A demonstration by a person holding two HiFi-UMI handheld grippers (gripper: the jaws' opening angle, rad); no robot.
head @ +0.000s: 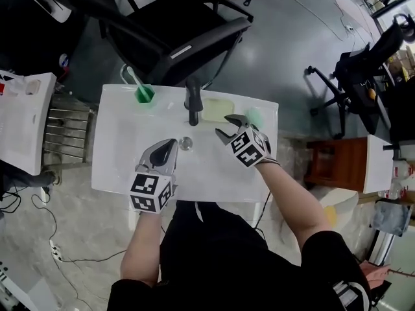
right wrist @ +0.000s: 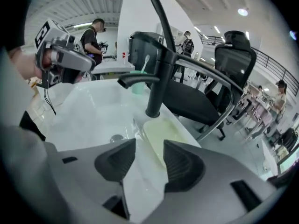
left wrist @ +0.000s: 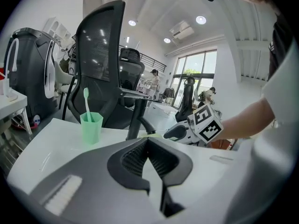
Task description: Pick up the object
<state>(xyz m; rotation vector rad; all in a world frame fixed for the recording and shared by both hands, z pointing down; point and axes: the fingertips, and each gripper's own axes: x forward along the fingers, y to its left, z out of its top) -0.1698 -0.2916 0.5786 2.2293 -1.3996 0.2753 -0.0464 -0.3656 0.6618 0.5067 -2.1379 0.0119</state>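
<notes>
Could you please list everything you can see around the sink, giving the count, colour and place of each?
sink: one, white, centre
faucet: one, black, middle of the back rim
drain: one, metal, basin floor in front of the faucet
cup: one, green, back left of the rim
toothbrush: one, pale green, standing in the cup
tray: one, pale yellow, right of the faucet
green object: one, back right, partly hidden
office chair: one, black, behind the sink
second chair: one, black, far right
side table: one, white, left
left gripper: grey, fingers together, over the basin
right gripper: grey, fingers apart, empty, near the tray
</notes>
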